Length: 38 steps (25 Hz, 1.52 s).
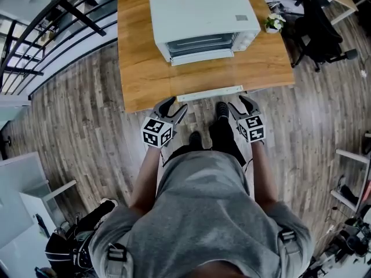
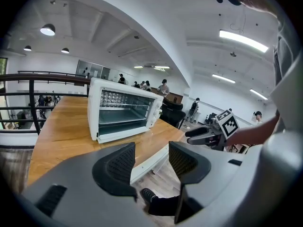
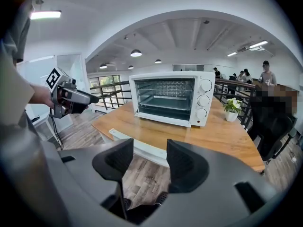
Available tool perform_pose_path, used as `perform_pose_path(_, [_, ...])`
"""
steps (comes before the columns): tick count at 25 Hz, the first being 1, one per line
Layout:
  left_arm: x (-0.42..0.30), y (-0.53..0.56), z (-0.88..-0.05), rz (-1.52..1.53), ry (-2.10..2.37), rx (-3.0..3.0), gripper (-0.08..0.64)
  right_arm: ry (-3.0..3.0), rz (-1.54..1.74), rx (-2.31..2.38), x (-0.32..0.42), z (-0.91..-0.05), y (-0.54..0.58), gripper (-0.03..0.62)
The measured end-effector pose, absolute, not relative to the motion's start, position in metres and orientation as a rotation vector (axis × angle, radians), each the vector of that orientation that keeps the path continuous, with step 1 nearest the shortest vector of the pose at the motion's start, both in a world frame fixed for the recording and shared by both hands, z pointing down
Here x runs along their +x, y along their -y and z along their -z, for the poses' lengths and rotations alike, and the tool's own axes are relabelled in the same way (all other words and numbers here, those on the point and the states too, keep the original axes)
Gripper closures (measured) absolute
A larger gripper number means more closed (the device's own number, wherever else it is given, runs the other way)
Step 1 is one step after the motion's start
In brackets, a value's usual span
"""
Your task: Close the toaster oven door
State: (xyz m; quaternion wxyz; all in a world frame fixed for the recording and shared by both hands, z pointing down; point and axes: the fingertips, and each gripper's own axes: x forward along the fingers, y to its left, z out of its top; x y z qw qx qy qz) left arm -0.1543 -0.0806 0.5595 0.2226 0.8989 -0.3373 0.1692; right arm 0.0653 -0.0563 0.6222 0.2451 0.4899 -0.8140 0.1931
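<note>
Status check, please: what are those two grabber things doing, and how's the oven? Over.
Left tongs and right tongs open, empty, near the table edge. Toaster oven door down, open, untouched. Potted plant beside oven, out of the way.

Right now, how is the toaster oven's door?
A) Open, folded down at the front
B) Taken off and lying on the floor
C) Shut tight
A: both gripper views look straight into the toaster oven at its rack, and its door is folded down in front of it, above the table.
</note>
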Motion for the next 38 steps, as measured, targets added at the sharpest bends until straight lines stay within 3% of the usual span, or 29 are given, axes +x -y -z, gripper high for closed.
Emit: perform_pose_path(38, [-0.166, 0.106, -0.704, -0.769, 1.034, 2.265, 0.325, 2.069, -0.644, 1.29, 0.132, -0.744, 0.099, 0.38])
